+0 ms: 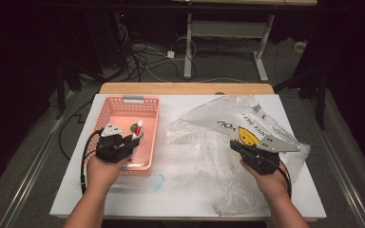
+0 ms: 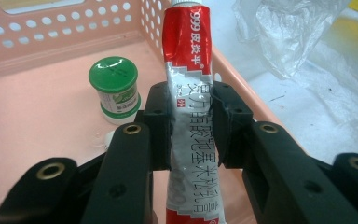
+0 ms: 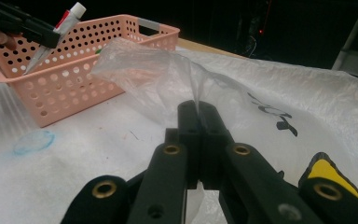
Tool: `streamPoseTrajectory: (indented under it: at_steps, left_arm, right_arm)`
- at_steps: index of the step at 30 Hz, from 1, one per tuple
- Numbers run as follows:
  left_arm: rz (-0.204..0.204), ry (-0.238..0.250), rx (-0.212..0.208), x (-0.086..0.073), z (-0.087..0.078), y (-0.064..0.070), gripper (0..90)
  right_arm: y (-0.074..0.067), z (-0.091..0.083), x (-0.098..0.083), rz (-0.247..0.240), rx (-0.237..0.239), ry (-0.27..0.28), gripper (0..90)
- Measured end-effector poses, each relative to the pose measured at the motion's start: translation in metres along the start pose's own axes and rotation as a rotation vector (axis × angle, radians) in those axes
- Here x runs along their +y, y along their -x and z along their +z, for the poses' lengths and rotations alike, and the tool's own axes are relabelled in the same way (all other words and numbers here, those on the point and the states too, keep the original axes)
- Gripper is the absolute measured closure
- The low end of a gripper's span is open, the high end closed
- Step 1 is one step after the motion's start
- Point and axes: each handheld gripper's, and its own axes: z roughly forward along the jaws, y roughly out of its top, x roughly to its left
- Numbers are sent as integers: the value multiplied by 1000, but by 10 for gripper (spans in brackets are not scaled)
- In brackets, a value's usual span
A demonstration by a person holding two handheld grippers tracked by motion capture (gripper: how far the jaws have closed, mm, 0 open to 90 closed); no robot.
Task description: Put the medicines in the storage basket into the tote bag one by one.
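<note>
high view: left gripper (image 1: 134, 135) hangs over the pink basket (image 1: 105, 112) at the table's (image 1: 180, 102) 9 o'clock side, its jaws clenched on a red-and-silver tube (image 1: 137, 130). left gripper view: the tube (image 2: 191, 107) stands upright between the jaws, cap up, above the basket floor; a small green-lidded jar (image 2: 114, 87) sits in the basket at 10 o'clock from the jaws. right gripper (image 1: 234, 145), at the table's 3 o'clock side, has its jaws pressed together on a fold of the clear plastic bag (image 1: 228, 121). right gripper view: the bag's (image 3: 144, 70) pinched edge rises from the jaw tips, basket (image 3: 93, 56) at 10 o'clock.
</note>
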Motion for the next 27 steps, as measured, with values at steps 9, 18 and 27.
streamPoseTrajectory:
  at_steps: [9, 18, 27]
  left_arm:
    - [-19, 125, -5, -21, -10, 4, 687]
    - [-12, 188, -24, -17, -17, 8, 687]
    - [23, 215, -56, -10, -22, 24, 687]
  right_arm:
    - [-1, 0, -1, -4, -1, -4, 900]
    - [-2, 1, -2, -14, -3, -8, 900]
    - [-3, 0, -1, -14, -1, -2, 900]
